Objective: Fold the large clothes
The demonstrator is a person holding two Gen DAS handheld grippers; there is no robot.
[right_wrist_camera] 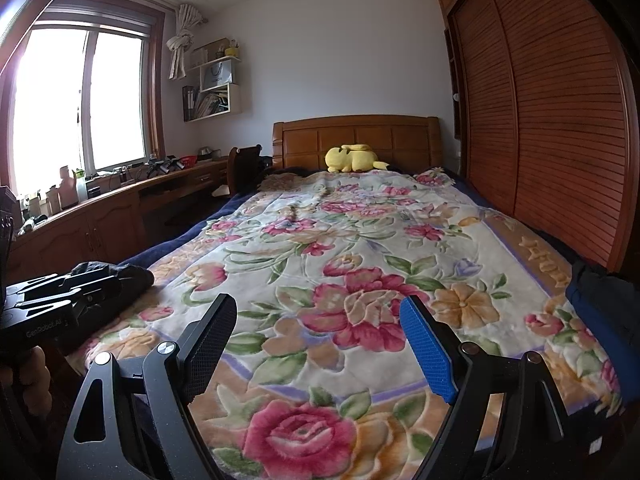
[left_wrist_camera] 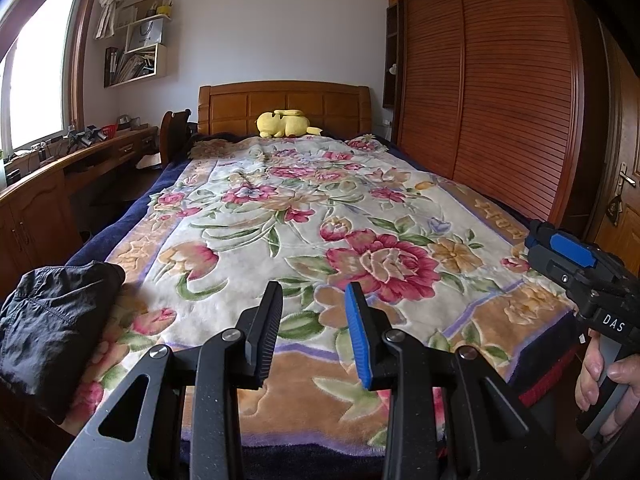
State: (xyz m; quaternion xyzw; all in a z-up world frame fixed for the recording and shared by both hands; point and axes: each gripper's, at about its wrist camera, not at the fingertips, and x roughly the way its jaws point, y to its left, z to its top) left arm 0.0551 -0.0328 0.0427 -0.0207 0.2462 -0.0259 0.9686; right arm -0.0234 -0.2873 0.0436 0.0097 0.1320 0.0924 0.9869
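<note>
Lying bunched at the floral blanket's (left_wrist_camera: 304,216) left edge (within reach), the black garment (left_wrist_camera: 52,320) is faced by both grippers, left (left_wrist_camera: 314,300) and right (right_wrist_camera: 318,316), held parted and empty.

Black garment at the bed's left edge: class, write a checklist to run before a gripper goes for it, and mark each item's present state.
1. Left gripper jaws open, nothing held: ok.
2. Right gripper jaws open, nothing held: ok.
3. Black garment in view, uncovered: ok.
4. Garment spread flat: not ok, bunched.
5. Floral blanket clear for folding: ok; yellow plush toy far off.
6. Garment type, size: cannot tell.
</note>
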